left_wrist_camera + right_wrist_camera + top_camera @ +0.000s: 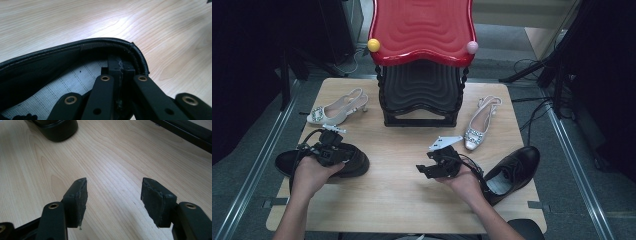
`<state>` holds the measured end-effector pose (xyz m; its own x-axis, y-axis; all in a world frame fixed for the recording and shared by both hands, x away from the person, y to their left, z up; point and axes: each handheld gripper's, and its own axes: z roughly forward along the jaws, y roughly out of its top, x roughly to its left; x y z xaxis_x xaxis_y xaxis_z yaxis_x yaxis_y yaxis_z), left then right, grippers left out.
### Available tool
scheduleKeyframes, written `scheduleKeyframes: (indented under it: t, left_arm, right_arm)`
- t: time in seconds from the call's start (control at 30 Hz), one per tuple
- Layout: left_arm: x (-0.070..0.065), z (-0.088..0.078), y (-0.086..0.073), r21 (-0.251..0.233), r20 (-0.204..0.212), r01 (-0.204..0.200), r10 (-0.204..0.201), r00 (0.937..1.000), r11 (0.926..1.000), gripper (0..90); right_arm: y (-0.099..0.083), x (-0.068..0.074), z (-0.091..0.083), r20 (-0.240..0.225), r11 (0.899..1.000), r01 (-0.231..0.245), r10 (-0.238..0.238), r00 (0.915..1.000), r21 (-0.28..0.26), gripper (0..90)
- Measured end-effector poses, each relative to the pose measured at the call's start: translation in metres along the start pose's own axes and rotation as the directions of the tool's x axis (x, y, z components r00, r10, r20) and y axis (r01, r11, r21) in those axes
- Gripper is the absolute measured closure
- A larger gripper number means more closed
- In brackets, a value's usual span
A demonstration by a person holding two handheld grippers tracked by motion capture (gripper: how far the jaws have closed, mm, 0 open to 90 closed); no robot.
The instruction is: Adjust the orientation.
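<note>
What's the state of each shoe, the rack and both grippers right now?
Left black leather shoe: on the table, heel collar pinched by the left gripper.
Right black leather shoe: on the table, lying free at the edge.
Left silver slingback heel: upright, untouched.
Right silver slingback heel: upright, untouched.
Red-topped black shoe rack: shelves empty.
Right gripper: open, empty, above the wooden table.

Pale wood-grain surface (402, 195), grey carpeted floor (257, 165) around it, metal rails (579, 170) left and right, dark stands and cables (532, 65) at the far right — soft overhead light, black curtains at both sides
</note>
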<state>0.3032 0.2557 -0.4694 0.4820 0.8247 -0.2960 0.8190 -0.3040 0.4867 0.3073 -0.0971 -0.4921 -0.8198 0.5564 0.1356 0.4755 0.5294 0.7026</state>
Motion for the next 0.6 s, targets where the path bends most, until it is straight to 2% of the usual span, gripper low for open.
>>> scheduleKeyframes:
  t: [0.3,0.6]
  left_arm:
    - [-0.014,0.008,0.014,0.006,0.038,-0.036,0.035,0.9987,0.9993,90.0]
    - [-0.029,0.019,0.026,0.025,0.08,-0.082,0.08,0.9936,0.9963,90.0]
  right_arm:
    - [-0.008,-0.002,-0.007,0.018,1.0,-0.019,0.02,0.9997,-0.007,39.3]
    - [-0.016,-0.004,-0.011,0.023,0.999,-0.051,0.051,0.9984,-0.01,39.4]
